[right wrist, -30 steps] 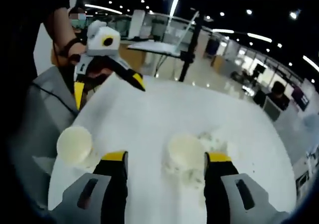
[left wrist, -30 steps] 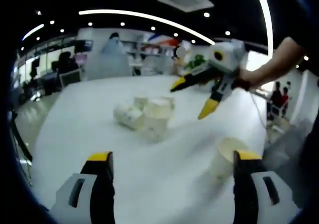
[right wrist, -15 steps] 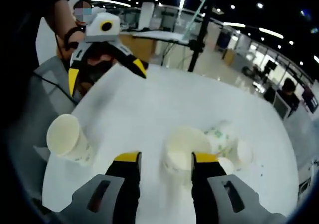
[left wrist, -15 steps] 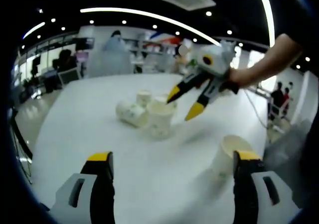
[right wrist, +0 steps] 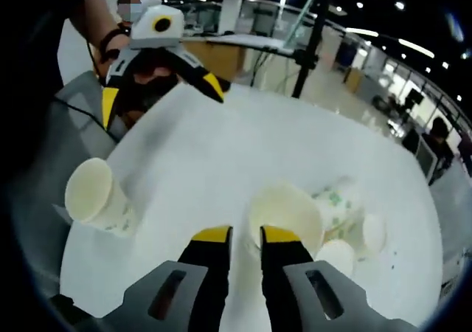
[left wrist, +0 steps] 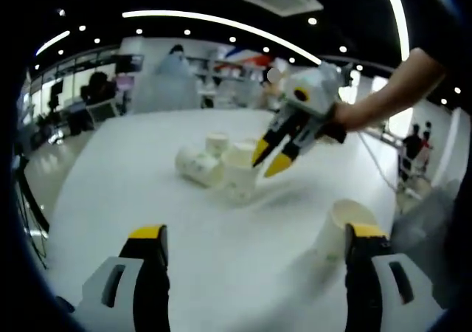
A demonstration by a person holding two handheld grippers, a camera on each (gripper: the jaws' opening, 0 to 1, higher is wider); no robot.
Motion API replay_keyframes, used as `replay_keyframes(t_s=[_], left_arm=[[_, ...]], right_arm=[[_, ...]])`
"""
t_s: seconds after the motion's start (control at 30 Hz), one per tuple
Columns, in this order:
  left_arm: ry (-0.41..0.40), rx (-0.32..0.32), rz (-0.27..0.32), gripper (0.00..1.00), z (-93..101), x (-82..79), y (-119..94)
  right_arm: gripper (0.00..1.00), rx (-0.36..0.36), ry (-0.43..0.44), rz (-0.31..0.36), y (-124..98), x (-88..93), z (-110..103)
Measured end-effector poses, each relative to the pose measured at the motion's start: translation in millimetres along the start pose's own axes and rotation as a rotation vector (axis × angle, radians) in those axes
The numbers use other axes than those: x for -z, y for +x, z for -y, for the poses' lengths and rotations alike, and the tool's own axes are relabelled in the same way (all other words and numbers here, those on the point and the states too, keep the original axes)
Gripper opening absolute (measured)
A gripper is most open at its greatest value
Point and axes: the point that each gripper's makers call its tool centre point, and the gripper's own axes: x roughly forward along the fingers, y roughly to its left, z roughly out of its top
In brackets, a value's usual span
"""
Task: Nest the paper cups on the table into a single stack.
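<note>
In the left gripper view, my left gripper has its yellow-tipped black jaws spread wide apart, with nothing between them, held low over the broad white table. Near the middle of the table lies a cluster of white paper cups: one lying on its side at the left of the group, a small upright one behind it, and a larger upright white paper cup at the front. Just right of that front cup, my right gripper comes down from my hand, its yellow-tipped jaws nearly together at the cup's rim. Further right, close beside my left gripper's right jaw, a separate upright white paper cup stands well apart from the cluster.

In the right gripper view, the lone cup stands at the left, near the table edge, with my left gripper above it, jaws splayed. Below centre, my right gripper has its jaws drawn close together, with the near wall of the large upright cup between them; whether they actually press the paper I cannot tell. To the right of that cup lie more cups on their sides, some with green print, touching one another.
</note>
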Motion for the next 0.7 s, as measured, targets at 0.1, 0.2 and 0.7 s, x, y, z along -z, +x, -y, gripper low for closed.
replay_keyframes(t_s=[0.1,0.2,0.7], left_arm=[[0.000,0.001,-0.002,0.98,0.3,0.5,-1],[-0.005,-0.002,-0.004,0.98,-0.5,1.5,-1],[-0.012,-0.008,0.001,0.98,-3.6,0.5,-3]], right_arm=[[0.09,-0.008,-0.009,-0.003,2,0.4,1],[0.05,-0.016,-0.035,-0.018,4,2.0,1],[0.00,-0.054,-0.069,-0.022,2,-5.9,-11]])
